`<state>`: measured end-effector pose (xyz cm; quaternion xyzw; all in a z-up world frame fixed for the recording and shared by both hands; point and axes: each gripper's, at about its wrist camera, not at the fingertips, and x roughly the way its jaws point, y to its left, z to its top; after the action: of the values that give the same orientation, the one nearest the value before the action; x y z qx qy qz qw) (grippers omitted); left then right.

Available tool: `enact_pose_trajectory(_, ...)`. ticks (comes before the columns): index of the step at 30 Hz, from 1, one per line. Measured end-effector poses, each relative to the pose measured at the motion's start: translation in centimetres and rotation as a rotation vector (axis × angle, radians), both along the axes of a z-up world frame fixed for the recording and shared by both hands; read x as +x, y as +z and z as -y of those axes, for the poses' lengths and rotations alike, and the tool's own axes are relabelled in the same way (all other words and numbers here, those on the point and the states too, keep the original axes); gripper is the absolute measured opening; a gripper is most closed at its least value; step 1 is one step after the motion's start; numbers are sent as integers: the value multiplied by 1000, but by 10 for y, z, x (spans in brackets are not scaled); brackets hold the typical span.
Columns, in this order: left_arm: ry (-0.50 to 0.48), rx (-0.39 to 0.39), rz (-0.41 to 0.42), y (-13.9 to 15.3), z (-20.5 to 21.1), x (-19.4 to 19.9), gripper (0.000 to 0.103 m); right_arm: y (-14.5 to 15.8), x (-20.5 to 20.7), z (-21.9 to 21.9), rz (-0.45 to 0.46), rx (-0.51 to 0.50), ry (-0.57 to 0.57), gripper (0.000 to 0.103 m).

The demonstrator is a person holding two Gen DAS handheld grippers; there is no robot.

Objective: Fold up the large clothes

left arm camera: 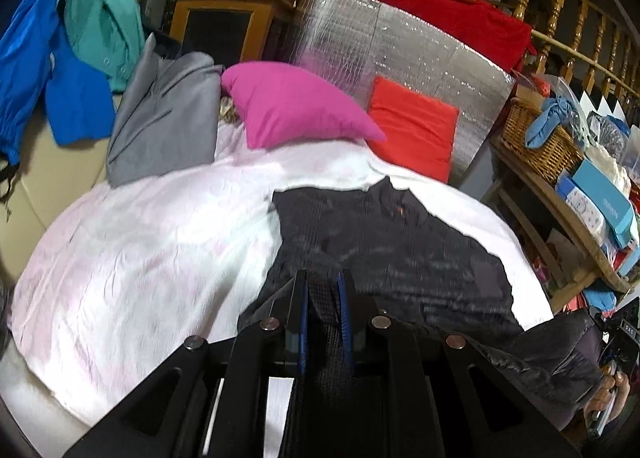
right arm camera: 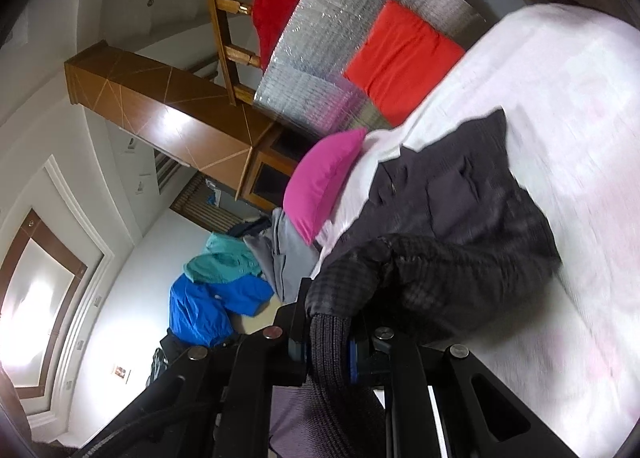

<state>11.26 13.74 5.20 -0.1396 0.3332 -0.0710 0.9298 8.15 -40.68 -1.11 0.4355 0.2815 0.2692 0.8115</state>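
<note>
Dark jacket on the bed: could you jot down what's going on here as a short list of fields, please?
garment: dark quilted jacket, partly spread on the bed
surface: pale pink-white bedspread
left hand-held gripper: shut on a ribbed edge of the jacket
right hand-held gripper: shut on a ribbed knit cuff of the jacket
behind jacket: magenta pillow, red-orange cushion leaning on a silver foil mat
other clothes: grey garment, blue jacket, teal shirt to the left
fold state: not yet neatly folded
</note>
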Motion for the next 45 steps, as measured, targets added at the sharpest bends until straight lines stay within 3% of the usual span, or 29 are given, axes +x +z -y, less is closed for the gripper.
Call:
enact_pose_trajectory(11,52,-19,53,20,0,69,15,24,74,8,17,3,-96,14)
enact_pose_trajectory(24,99,5,19,18,14,178,15,25,199,10,-35,-53,-169,14)
enact_pose_trajectory(29,99,50,-21,2,25,224,15,3,248,15,-107,-71,-199,14)
enact_pose_trajectory(34,102,79,-102,-34,33,269,15,-30,287,19,-197,-102,-209,14)
enact_pose_trajectory(45,103,132,-259,-102,45,326,15,-98,323,28,-380,-113,-244,14)
